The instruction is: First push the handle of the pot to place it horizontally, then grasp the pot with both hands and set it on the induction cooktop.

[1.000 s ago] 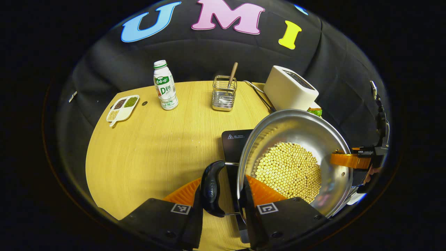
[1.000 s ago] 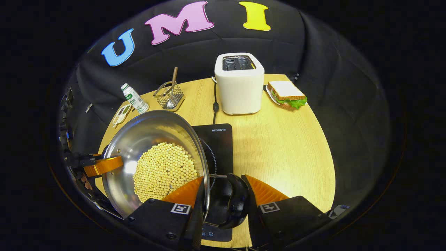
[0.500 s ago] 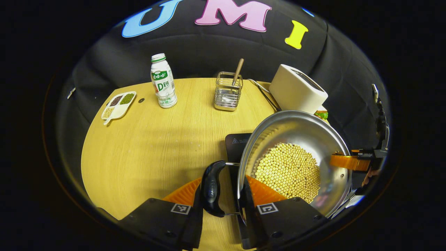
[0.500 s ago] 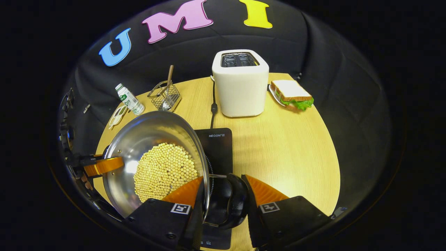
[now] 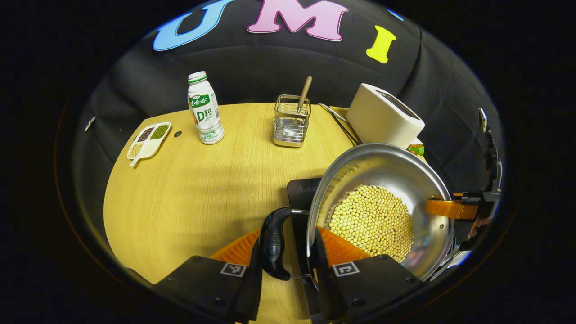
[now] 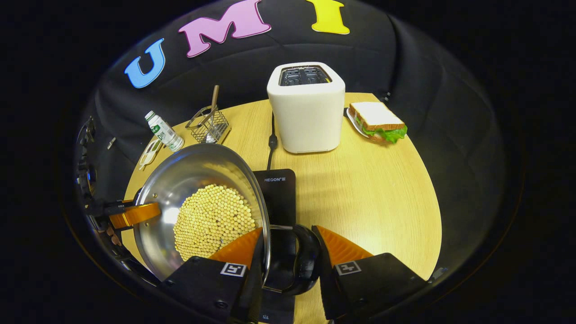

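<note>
- Left gripper [image 5: 288,252]: I have its orange fingers [image 5: 238,245] closed on the pot's black left handle [image 5: 273,243], one pad on each side.
- Right gripper [image 6: 288,252]: I have it clamped the same way on the black right handle [image 6: 303,258].
- Pot [image 5: 382,180]: steel, holding pale yellow beans [image 5: 371,220], carried between my two grippers over the black induction cooktop [image 6: 279,189]; I cannot tell whether its base touches the cooktop.
- Table [image 6: 373,189]: light wood, round-edged.
- Toaster [image 6: 306,108]: white, behind the cooktop, with its cord [image 6: 271,141] trailing forward.
- Sandwich [image 6: 378,121]: on a plate just right of the toaster.
- Wire basket [image 5: 291,121]: holds a wooden-handled utensil.
- Bottle [image 5: 204,110]: upright, left of the basket.
- Divided dish [image 5: 147,139]: at the table's left edge.
</note>
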Available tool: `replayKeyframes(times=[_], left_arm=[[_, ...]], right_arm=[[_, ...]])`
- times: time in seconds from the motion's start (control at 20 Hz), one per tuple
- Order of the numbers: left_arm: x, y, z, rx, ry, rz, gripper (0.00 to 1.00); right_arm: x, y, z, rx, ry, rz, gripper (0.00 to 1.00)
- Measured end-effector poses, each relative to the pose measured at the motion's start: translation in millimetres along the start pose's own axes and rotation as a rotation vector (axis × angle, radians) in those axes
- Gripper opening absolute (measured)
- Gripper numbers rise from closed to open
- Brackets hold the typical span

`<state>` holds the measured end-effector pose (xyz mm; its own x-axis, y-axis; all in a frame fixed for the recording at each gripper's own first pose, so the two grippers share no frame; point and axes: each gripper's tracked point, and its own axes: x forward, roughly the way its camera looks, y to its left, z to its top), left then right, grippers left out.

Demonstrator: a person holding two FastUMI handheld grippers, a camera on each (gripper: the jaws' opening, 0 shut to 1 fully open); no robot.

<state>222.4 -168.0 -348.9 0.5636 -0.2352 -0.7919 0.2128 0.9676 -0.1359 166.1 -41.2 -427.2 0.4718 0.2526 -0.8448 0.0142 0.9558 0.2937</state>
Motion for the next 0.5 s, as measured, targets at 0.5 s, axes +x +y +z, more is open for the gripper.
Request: replayKeyframes(times=[0.5], left_arm=[[-2.0,-0.2,-1.8,0.008,0.012,0.007,0.60]], right_arm=[[2.0,0.0,-4.4,0.016,0.004,0.014,0.58]])
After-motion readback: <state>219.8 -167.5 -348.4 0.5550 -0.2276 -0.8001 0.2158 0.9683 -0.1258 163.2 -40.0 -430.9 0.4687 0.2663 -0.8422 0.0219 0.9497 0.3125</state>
